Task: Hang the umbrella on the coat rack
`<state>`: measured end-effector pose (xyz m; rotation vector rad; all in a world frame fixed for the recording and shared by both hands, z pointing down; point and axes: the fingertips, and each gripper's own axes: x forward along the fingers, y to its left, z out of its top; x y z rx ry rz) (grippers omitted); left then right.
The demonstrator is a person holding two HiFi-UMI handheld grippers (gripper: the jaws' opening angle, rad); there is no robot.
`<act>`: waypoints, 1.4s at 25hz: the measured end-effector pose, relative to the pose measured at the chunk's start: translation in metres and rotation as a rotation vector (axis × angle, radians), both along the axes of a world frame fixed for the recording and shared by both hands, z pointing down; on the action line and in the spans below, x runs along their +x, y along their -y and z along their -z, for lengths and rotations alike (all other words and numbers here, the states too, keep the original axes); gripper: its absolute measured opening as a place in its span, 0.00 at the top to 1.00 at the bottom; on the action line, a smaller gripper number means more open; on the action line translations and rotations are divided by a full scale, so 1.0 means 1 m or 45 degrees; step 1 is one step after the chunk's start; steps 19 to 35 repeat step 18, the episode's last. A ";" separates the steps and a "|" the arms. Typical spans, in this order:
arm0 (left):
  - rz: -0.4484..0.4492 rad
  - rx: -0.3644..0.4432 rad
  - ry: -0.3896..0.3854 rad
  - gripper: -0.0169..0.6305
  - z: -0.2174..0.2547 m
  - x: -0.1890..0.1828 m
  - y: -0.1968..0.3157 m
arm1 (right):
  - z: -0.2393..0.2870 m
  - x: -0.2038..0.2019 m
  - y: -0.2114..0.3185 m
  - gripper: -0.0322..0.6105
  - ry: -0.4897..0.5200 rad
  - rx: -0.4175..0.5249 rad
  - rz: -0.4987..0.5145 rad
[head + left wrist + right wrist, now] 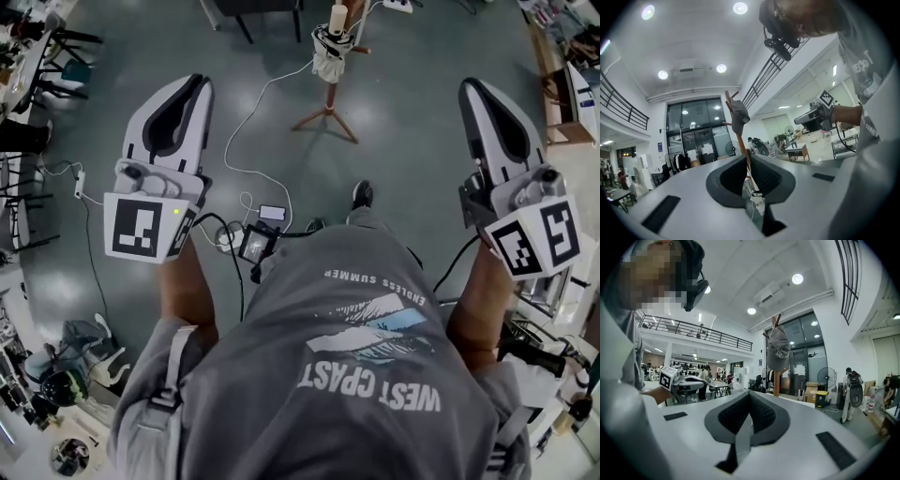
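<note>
Neither tool holds anything. The left tool [195,84] and the right tool [471,86] each have their jaws pressed together on nothing. They point level and sit well apart, out in front of the person's grey T-shirt [356,375]. Further off on the floor stands the wooden tripod coat rack [329,94], with a grey cap [778,350] near its top. I cannot pick out the umbrella. Hanging looks either finished or not begun; any next move means finding it and opening a tool.

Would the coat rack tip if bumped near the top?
Probably tippy: the coat rack is a slim wooden pole on a small spread of legs, with the grey bundle hanging high. Likely light, so a push may slide it on the smooth floor.
</note>
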<state>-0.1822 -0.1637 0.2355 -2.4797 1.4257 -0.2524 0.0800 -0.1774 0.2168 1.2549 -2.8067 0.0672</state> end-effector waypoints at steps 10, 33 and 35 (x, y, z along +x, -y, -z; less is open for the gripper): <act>-0.096 -0.029 0.018 0.91 -0.009 0.023 -0.004 | -0.002 0.009 -0.017 0.91 0.011 -0.008 -0.037; -0.131 -0.040 0.024 0.91 -0.011 0.035 -0.001 | -0.005 0.019 -0.020 0.91 0.003 -0.031 -0.060; -0.131 -0.040 0.024 0.91 -0.011 0.035 -0.001 | -0.005 0.019 -0.020 0.91 0.003 -0.031 -0.060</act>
